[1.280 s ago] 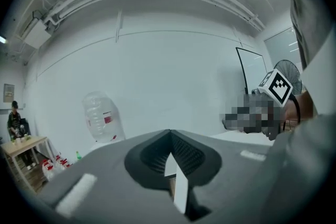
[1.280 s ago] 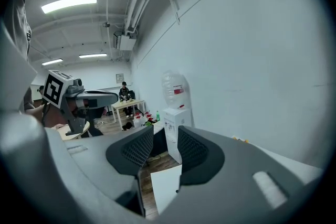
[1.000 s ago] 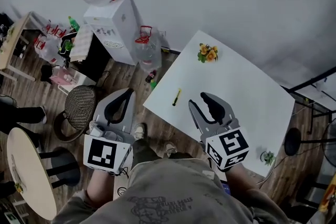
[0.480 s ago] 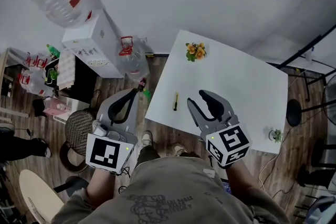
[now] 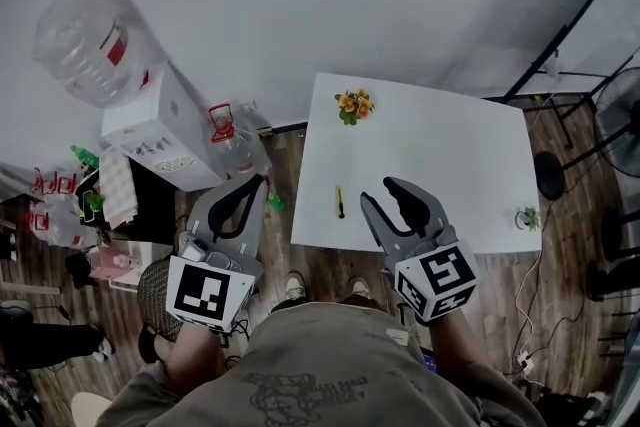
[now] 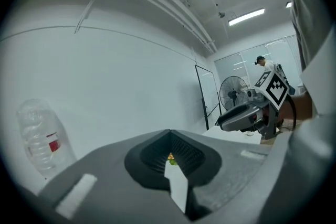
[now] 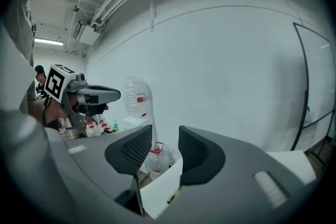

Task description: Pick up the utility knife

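Bench (image 5: 450,155) now sits squarer, centre frame; right gripper (image 5: 378,193) jaws have just been opening, nothing between them. Left gripper (image 5: 254,182) closed, empty. Utility knife (image 5: 340,202) lies near bench's left edge, just left of right gripper. Approach step. Next: straddle the handle, then close.

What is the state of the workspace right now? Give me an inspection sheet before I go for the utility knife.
Surface: white table, mostly bare.
Job's things: utility knife lies flat near the table's left edge, untouched.
Clutter: orange flowers at the far left corner; a small plant at the near right edge.
Grippers: left gripper shut, empty, off the table over the floor. Right gripper open, its jaws have just been opening, nothing between them, just right of the knife.
Cables: a thin cable runs across the floor to the right of the table.
Surroundings: water dispenser on the left, fan on the right.
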Available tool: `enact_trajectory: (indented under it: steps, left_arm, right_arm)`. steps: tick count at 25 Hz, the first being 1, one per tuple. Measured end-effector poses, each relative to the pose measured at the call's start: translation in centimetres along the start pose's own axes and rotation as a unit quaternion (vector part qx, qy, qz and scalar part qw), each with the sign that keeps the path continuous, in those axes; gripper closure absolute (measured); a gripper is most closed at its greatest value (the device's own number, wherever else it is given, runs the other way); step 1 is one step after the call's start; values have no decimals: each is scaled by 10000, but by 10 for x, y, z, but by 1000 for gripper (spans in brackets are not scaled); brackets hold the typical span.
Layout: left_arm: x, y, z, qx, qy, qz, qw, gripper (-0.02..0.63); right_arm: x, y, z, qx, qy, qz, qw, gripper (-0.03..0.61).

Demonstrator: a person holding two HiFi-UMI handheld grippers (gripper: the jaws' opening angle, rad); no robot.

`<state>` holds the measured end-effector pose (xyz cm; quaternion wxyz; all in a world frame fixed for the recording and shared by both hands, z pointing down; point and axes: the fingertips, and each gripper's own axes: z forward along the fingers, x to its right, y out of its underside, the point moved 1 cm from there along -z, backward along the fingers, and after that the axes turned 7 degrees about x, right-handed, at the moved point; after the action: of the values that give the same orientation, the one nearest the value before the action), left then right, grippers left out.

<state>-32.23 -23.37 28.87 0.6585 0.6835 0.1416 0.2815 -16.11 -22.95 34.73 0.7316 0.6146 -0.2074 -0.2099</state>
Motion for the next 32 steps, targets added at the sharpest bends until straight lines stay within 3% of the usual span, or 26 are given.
enact_trajectory:
  steps: [8, 12, 22, 27, 32]
  left_arm:
    - [25, 8, 7, 29, 550, 26, 9985, 614]
    - [33, 13, 9, -6, 571, -75, 9983, 614]
    - [25, 13, 20, -93, 464, 116, 9988, 614]
    - [17, 39, 23, -371, 402, 65, 9985, 614]
    - [19, 80, 28, -773, 473, -81, 9959, 614]
  right_arm:
    - [15, -3, -32, 57, 647, 19, 9979, 391]
    - [22, -3, -42, 64, 737, 21, 9973, 393]
    - [45, 12, -23, -66, 723, 402, 9965, 394]
    - [48, 36, 9, -408, 649, 449, 9960, 396]
    - [53, 91, 42, -966, 657, 728, 9905, 399]
